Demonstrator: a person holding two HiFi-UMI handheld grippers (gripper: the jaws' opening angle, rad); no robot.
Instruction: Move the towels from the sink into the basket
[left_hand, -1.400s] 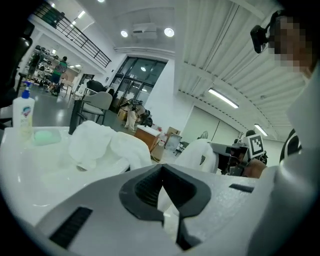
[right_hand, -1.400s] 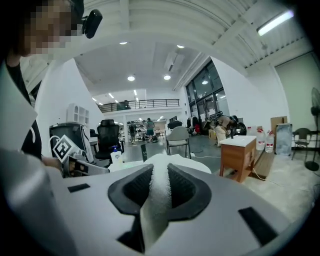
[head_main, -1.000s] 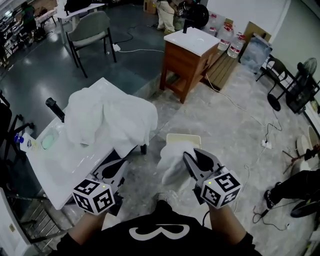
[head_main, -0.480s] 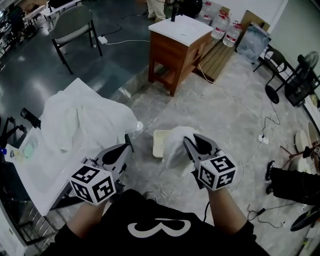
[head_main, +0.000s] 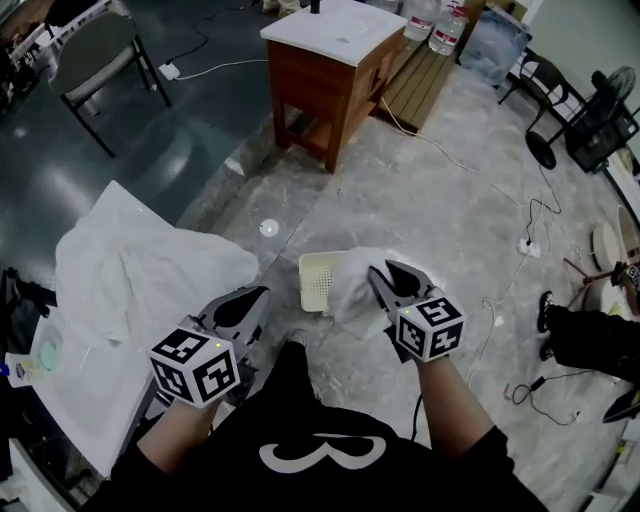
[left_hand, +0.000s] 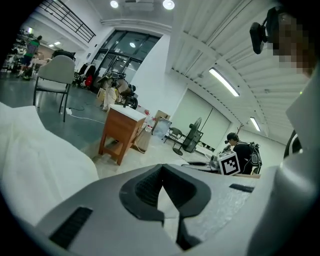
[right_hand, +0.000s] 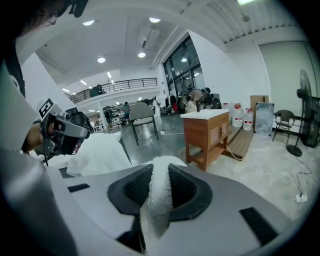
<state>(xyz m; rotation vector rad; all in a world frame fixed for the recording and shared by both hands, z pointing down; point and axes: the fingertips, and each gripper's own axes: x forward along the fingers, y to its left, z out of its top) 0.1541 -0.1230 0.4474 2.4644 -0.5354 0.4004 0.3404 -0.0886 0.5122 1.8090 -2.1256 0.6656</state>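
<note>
My right gripper (head_main: 381, 284) is shut on a white towel (head_main: 352, 287), whose bunched cloth hangs over the right part of the cream basket (head_main: 316, 282) on the floor. In the right gripper view the towel (right_hand: 158, 187) runs between the dark pads (right_hand: 185, 190). More white towels (head_main: 135, 275) lie heaped over the sink (head_main: 75, 405) at the left. Beside that heap, at its near right edge, my left gripper (head_main: 246, 306) has its jaws together with nothing between them (left_hand: 163, 189). The heap (right_hand: 97, 152) also shows in the right gripper view.
A wooden cabinet with a white top (head_main: 325, 60) stands beyond the basket. A chair (head_main: 95, 50) is at the far left, water bottles (head_main: 445, 25) and a fan (head_main: 600, 120) at the far right. Cables (head_main: 525, 250) trail over the floor to the right.
The view has swung away from the sink toward the floor. My right gripper carried the towel from in front of the basket to over its right part. The left gripper stayed shut and empty.
</note>
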